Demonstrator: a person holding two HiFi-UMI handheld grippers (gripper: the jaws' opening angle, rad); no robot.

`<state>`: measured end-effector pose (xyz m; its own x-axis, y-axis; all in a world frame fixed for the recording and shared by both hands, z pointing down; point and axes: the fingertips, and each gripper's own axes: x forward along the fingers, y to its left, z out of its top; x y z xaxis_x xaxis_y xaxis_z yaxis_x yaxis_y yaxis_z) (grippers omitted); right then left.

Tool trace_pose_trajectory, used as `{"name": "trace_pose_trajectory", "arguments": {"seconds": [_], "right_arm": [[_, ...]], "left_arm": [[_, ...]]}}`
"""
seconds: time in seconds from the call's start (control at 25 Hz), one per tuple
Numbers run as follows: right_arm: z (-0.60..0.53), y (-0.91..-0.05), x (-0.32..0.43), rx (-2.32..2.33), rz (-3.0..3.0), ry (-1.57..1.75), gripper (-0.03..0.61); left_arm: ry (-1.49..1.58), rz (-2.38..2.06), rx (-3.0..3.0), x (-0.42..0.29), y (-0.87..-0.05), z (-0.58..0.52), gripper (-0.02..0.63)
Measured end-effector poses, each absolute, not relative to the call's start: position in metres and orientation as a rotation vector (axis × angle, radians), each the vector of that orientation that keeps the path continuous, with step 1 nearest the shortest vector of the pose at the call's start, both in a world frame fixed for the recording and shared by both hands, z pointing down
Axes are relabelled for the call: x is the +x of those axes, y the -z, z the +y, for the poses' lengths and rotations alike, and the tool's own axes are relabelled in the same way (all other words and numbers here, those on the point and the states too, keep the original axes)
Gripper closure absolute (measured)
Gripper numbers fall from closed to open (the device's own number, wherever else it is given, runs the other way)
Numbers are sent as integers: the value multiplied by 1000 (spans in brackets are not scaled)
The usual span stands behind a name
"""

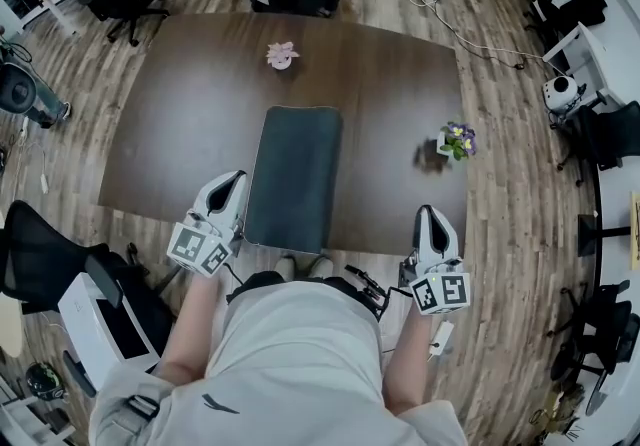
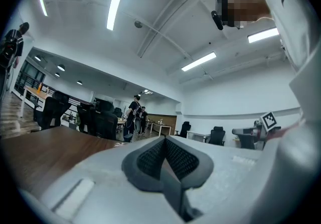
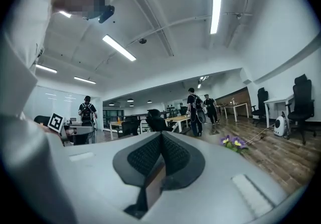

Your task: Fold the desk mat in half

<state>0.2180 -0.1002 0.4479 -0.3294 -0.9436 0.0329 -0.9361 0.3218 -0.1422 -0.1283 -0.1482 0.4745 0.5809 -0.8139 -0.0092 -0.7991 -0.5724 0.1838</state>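
Dark-grey desk mat [image 1: 295, 179] lies flat at the table's [image 1: 180, 104] six o'clock edge. Whether it is folded yet is unclear. Left gripper [image 1: 233, 182] at eight, right gripper [image 1: 428, 214] at four o'clock — both closed, empty.

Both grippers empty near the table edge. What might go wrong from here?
1. The desk mat ends right at the front edge of the table, beside the left gripper; a nudge might slide it off.
2. The purple flower pot stands ahead of the right gripper; a sweep toward the mat may tip it.
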Motion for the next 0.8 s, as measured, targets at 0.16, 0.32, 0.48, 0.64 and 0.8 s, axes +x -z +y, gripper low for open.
{"name": "trace_pose_trajectory", "arguments": {"seconds": [0.16, 0.32, 0.48, 0.64, 0.8], "right_arm": [[-100, -449, 216, -1784, 2520, 207, 580], [-101, -450, 214, -1784, 2525, 214, 580], [-102, -451, 214, -1773, 2524, 221, 580], [-103, -453, 212, -1767, 2526, 231, 580], [-104, -454, 211, -1761, 2540, 235, 580]], "left_arm": [[136, -1362, 2656, -129, -472, -150, 609], [134, -1363, 2657, -129, -471, -152, 609], [130, -1362, 2654, -128, -472, -152, 609], [128, -1365, 2652, -129, -473, -151, 609], [126, -1369, 2650, -129, -474, -151, 609]]}}
